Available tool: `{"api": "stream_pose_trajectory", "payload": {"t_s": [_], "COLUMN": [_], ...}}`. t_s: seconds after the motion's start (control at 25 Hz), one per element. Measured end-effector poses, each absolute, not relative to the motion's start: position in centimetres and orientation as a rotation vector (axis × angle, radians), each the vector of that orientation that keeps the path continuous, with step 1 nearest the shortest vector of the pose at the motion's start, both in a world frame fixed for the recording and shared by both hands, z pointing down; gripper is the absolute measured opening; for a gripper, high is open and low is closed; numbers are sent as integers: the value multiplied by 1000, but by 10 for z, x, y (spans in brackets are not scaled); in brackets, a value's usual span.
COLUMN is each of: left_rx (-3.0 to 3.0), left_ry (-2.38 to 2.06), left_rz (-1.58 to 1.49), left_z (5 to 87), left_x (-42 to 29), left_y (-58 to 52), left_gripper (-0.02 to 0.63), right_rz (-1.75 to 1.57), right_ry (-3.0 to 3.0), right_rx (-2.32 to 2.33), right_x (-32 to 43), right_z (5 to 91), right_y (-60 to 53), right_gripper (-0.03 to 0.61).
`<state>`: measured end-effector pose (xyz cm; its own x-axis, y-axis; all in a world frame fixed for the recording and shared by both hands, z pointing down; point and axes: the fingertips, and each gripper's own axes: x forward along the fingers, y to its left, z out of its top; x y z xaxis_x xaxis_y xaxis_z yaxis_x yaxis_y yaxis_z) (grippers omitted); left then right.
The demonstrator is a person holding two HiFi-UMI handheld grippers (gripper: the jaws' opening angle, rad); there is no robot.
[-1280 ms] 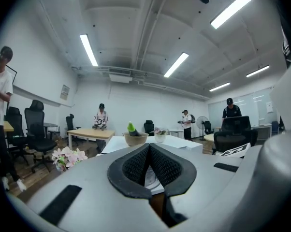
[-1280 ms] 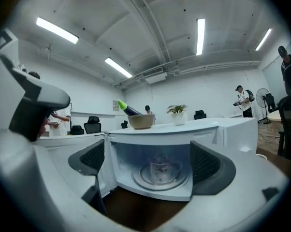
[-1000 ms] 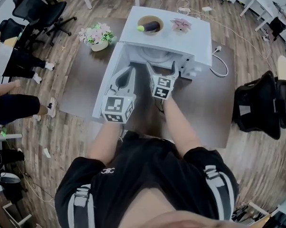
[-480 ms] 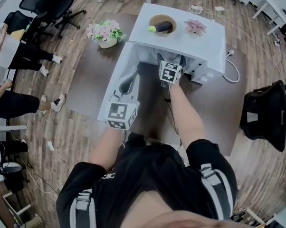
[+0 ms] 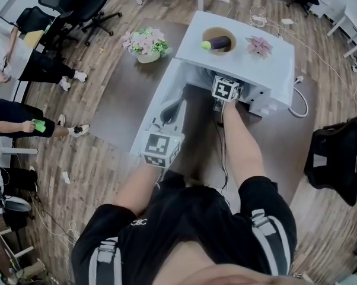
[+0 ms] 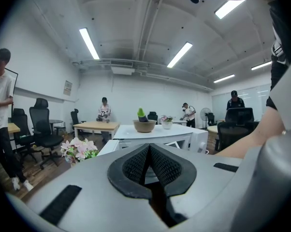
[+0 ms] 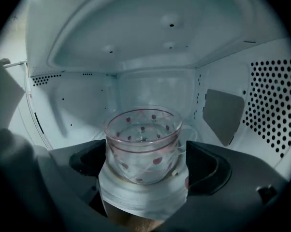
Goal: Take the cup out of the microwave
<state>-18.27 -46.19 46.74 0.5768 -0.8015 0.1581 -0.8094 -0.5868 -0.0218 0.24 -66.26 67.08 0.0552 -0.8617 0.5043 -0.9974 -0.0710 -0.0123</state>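
On the desk (image 5: pixel 116 100), the open microwave (image 5: pixel 255 64) now has the right hand-held gripper (image 7: pixel 144 164) inside; a second ago it was outside. Its jaws are spread either side of the cup (image 7: pixel 143 141), so closing probably comes next. The left hand-held gripper (image 6: pixel 149 164), pressed together, hangs outside.

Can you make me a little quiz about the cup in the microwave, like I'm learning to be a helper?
1. True or false: the cup stands on top of the microwave.
2. Pick one. The jaws of the left gripper are: A) wide apart, B) pressed together, C) gripping the cup.
3. Fill the gap: the cup sits ___ the two jaws of the right gripper.

Key: 1 false, it is inside the microwave. 2 B. 3 between.
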Motion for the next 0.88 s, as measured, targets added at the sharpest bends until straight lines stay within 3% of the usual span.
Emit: {"api": "stream_pose_trajectory", "payload": {"t_s": [0.2,0.88], "left_rx": [2751,2742], "left_ry": [-1398,-1409], "left_rz": [240,219], "left_z": [468,462], "left_x": [-183,-177], "left_y": [-458,-454], "left_gripper": [2,2], "right_rz": [537,374], "right_ry": [-1791,-2051], "right_rx": [2016,2000], "right_x": [11,-8], "right_z": [677,641], "right_y": [-663,-628], "right_gripper": [433,420]}}
